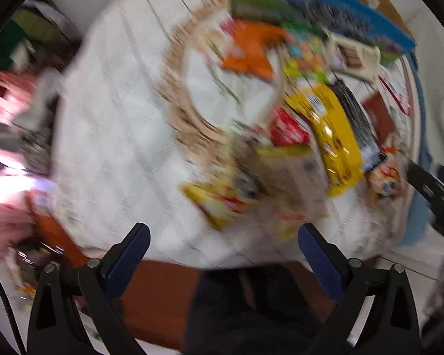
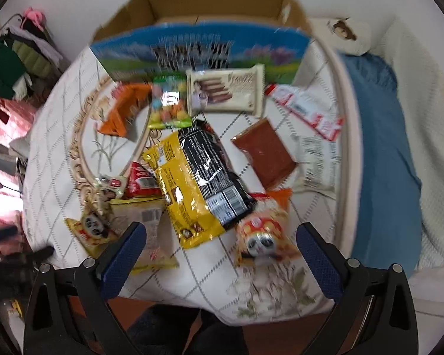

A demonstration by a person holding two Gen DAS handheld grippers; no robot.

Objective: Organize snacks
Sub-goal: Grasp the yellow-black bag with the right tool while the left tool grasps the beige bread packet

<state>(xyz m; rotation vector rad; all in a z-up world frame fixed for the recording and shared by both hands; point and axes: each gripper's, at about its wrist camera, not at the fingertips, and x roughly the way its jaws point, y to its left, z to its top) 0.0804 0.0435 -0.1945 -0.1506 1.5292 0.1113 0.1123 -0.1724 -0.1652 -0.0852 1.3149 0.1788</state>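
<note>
Several snack packs lie scattered on a white quilted tablecloth (image 2: pixel 53 153). A yellow bag (image 2: pixel 186 183) and a black bag (image 2: pixel 213 165) sit in the middle, an orange pack (image 2: pixel 124 112) and a cream wafer pack (image 2: pixel 226 93) farther back. A red-brown pouch (image 2: pixel 265 153) lies to the right. A round orange panda snack (image 2: pixel 263 230) lies nearest my right gripper (image 2: pixel 220 247), which hovers open above the near table edge. My left gripper (image 1: pixel 223 247) is open too, empty, above the near edge in a blurred view; the yellow bag (image 1: pixel 331 136) shows there.
An open cardboard box (image 2: pixel 216 3) with a blue printed front panel (image 2: pixel 198 48) stands at the back of the table. A blue cloth (image 2: pixel 381 153) lies along the right side. Clothes (image 2: pixel 17 59) hang at the far left. The other gripper (image 1: pixel 435 195) shows at the right edge.
</note>
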